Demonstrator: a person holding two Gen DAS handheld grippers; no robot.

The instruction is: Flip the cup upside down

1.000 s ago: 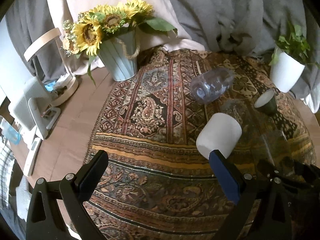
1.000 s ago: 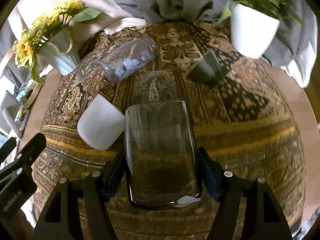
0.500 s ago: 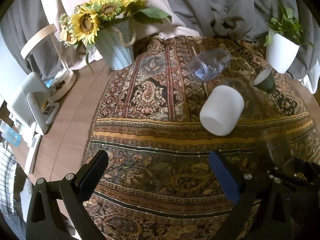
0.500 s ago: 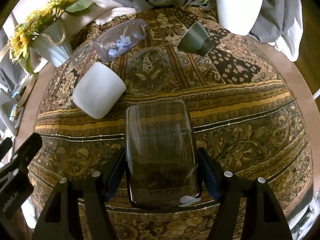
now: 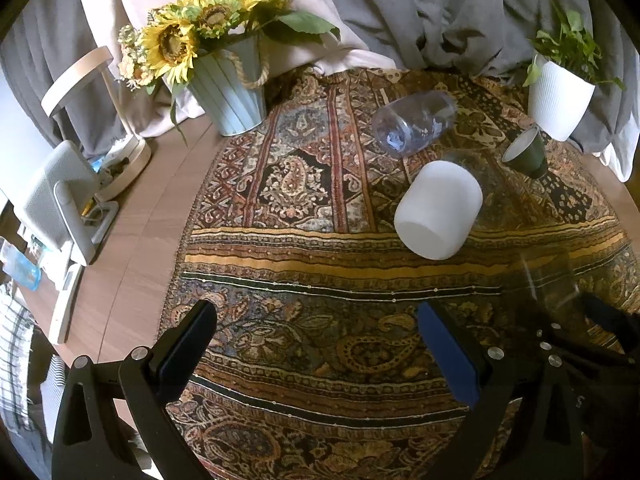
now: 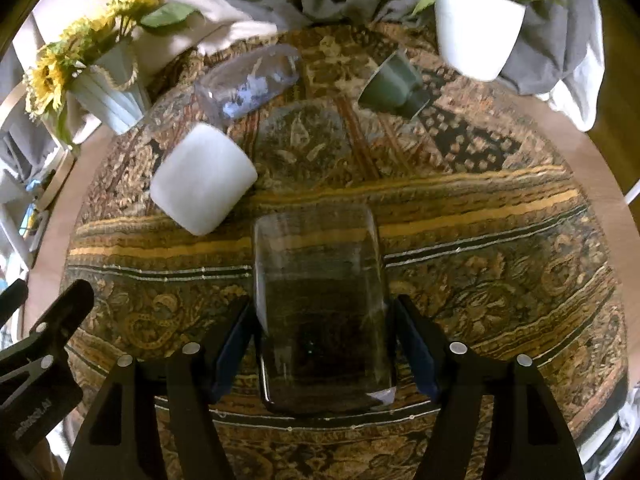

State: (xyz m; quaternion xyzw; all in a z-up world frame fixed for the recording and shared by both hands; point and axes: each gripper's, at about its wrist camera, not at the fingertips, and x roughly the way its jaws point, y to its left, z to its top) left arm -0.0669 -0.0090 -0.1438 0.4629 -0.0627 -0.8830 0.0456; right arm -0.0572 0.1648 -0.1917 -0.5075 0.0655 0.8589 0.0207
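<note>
— What's the right hand got?

— The right tongs (image 6: 324,344) are clamped on the clear glass cup (image 6: 320,308), one blue pad on each side wall, the cup lying along the fingers and held above the patterned cloth (image 6: 500,264) on the table (image 5: 132,240). I can't tell which end of the cup faces away.

— Any change from a second ago?

— The grip looks the same, but the view has drawn back and up: more of the cloth's near edge shows now, and the white cup (image 6: 204,184) on its side sits farther up-left of the held glass than it did.

— And the left?

— The left tongs (image 5: 316,344) gape wide with nothing between them, hovering over the cloth. They've drawn back as well; the white cup (image 5: 438,210) that was just past the right finger's tip a second ago is now well apart from it.

— The rest?

— Unmoved: the bluish clear cup (image 5: 414,124) on its side, the small dark green cup (image 5: 526,154) tilted near the white plant pot (image 5: 558,100), the sunflower bucket (image 5: 228,92) at the cloth's far left
</note>
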